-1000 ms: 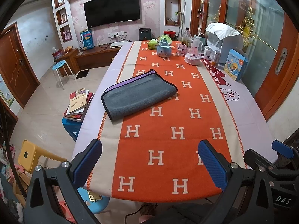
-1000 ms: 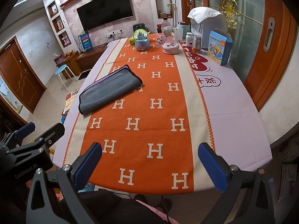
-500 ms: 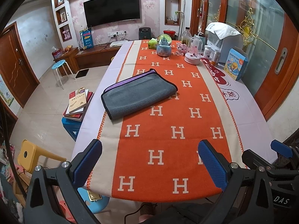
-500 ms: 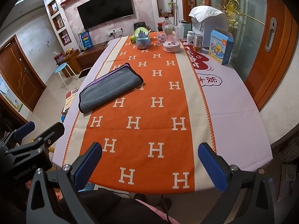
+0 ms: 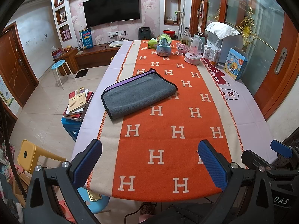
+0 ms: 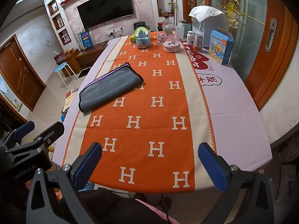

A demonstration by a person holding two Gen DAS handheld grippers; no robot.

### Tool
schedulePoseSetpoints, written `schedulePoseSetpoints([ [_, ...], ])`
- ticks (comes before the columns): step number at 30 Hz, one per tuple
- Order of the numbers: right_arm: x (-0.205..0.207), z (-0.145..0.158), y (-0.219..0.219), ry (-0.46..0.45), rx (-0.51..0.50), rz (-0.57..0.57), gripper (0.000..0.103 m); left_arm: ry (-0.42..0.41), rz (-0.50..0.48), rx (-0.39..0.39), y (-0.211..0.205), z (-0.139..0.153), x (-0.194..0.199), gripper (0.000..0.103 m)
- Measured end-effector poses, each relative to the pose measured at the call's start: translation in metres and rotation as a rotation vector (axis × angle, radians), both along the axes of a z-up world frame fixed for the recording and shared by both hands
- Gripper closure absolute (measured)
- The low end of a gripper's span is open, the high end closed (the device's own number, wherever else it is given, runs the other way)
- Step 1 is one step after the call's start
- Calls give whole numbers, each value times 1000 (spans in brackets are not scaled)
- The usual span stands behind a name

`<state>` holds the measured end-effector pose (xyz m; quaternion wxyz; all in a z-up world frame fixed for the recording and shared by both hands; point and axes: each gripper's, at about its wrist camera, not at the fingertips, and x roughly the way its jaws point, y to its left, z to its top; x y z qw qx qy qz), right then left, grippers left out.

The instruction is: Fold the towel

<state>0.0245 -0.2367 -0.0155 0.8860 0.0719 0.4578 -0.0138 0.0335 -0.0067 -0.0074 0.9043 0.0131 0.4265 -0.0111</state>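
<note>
the grey towel [image 5: 138, 94] lies folded flat on the left half of the table [image 5: 248, 112], partly on the orange h-patterned runner [image 5: 168, 130] and partly on its cream border, with a purple layer showing along its far edge and a dark trim around it. the left claw [image 5: 150, 161] hangs over the near edge of the table, its two blue-padded fingers [image 5: 87, 161] spread wide with nothing between them, well apart from the towel. the right claw [image 6: 149, 163] is likewise spread wide and holds nothing, also over the near end of the runner; in its view the left claw shows at the lower left, off the table's side. at the far end of the table stand a snow globe [image 5: 164, 45], a pink dome ornament [image 5: 193, 53], small bottles [image 6: 194, 39] and a blue carton [image 5: 235, 63]. beside the table on the left, a pile of books [image 5: 78, 102] rests on a blue stool, and a yellow stool [image 5: 28, 155] stands nearer.
</note>
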Motion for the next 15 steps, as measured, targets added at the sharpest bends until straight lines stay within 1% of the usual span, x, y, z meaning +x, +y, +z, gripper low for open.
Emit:
schedulePoseSetpoints([
  [15,1,1,1,3,-1,0,0,1,0,0,0,0,0,1],
])
